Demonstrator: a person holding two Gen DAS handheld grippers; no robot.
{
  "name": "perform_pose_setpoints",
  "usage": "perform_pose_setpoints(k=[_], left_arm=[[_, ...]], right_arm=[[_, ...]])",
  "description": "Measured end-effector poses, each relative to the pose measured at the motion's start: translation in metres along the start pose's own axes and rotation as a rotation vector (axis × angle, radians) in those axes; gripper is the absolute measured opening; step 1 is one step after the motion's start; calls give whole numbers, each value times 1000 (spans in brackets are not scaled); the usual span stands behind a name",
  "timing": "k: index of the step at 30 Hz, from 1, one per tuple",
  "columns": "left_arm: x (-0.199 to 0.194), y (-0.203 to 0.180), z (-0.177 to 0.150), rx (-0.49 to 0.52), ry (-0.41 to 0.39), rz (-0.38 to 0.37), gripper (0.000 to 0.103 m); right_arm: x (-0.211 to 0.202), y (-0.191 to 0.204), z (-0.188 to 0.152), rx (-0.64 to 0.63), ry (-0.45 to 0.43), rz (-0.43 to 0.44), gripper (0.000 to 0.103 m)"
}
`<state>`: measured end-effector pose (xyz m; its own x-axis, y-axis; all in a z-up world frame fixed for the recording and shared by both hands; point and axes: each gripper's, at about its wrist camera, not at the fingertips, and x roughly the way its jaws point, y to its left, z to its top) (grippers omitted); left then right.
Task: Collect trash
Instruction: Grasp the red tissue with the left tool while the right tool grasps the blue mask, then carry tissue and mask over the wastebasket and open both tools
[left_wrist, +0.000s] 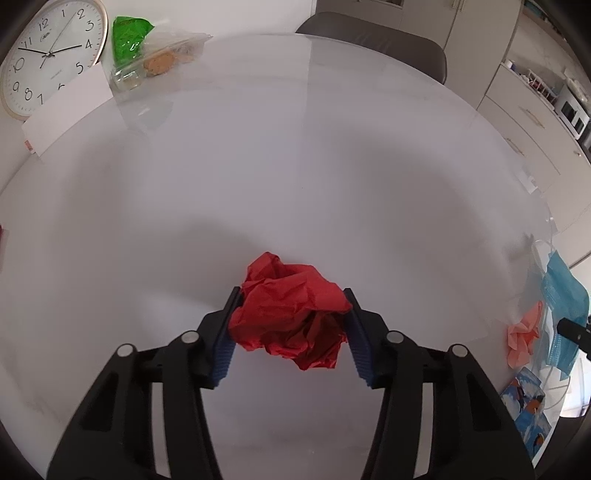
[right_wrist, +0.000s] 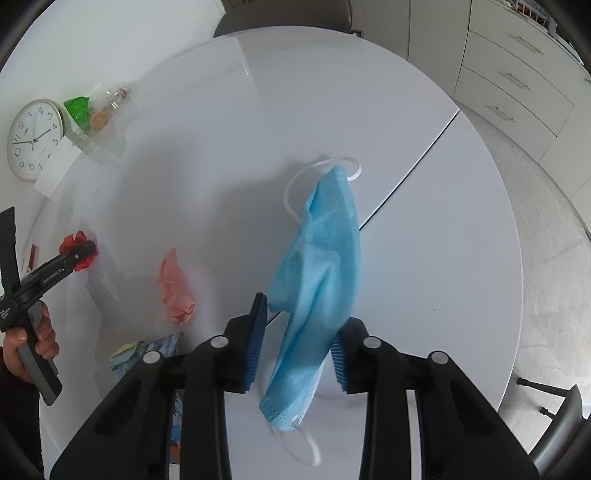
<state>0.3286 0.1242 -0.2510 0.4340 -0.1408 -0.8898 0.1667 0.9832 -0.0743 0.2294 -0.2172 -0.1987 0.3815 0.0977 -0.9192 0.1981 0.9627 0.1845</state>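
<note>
left claw (left_wrist: 291, 325) clamped on crumpled red paper ball (left_wrist: 291, 314), light, crushable, just above counter (left_wrist: 295, 147) | right claw (right_wrist: 299, 347) jaws apart around limp blue face mask (right_wrist: 317, 266), apparently not pinched | grip fabric body, not loops

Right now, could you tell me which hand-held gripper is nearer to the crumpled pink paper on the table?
The right hand-held gripper. It is just right of the pink paper, with the blue mask between its fingers. The left hand-held gripper is farther off, clamping red paper.
</note>
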Motion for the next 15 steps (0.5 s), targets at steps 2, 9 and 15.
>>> perform_pose_setpoints(k=[2,9,15], left_arm=[[-6,0,-3,9,-11,7,50],[-51,-15,-11,65,-68,8,50],[-100,-59,-33,123,-86,-29,50]], right_arm=[[-6,-7,-1,13,-9,14,27],[-47,-22,-11,47,-78,46,27],[-97,-40,-40,45,-131,57,27]])
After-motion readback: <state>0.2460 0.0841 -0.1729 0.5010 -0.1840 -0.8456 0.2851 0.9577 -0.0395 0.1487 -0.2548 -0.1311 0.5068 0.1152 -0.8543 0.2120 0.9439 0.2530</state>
